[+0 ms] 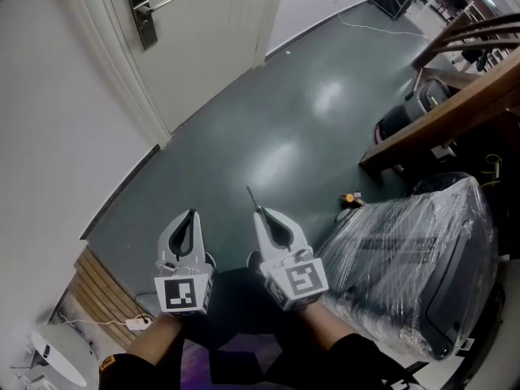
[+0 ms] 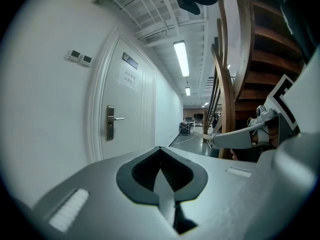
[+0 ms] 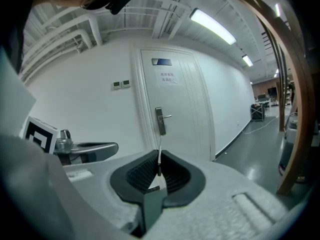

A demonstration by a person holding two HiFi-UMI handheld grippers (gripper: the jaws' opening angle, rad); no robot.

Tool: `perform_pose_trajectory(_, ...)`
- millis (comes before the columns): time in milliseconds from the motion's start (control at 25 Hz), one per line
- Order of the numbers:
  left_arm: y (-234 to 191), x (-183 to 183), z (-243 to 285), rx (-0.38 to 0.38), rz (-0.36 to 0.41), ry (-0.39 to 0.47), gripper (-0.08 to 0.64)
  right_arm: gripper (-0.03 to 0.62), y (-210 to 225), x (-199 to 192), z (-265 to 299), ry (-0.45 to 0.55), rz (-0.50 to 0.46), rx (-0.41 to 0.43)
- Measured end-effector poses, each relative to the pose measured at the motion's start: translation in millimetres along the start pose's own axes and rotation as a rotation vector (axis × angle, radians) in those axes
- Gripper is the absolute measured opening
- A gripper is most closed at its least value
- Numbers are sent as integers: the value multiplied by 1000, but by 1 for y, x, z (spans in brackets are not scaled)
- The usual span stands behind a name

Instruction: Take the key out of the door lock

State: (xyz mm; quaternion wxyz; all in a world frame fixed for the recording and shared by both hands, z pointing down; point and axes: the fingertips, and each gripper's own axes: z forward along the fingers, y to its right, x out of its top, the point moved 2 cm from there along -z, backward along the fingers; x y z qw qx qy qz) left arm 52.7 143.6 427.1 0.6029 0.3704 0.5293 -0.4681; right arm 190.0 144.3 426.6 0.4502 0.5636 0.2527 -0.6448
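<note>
The key (image 3: 159,155) was clamped between the closed jaws of the right gripper (image 3: 158,171), with its shaft projecting forward, well apart from the door lock (image 3: 160,122). The left gripper (image 2: 160,170) was closed and empty. The notice (image 3: 168,78) on the door (image 3: 185,109) bore writing too small to read.

left gripper (image 1: 191,214): pale grey tapered shell, dark ribbed pads | right gripper (image 1: 260,211): same grey build | marker cubes (image 1: 180,293) (image 1: 299,279): white, black square patterns | sleeves (image 1: 357,360) behind the marker cubes: black
</note>
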Motion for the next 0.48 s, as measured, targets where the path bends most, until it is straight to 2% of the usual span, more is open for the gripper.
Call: perform_pose_trajectory(480, -16, -2, -6, 5, -13, 8, 17, 14, -15, 2, 8, -8, 5, -4)
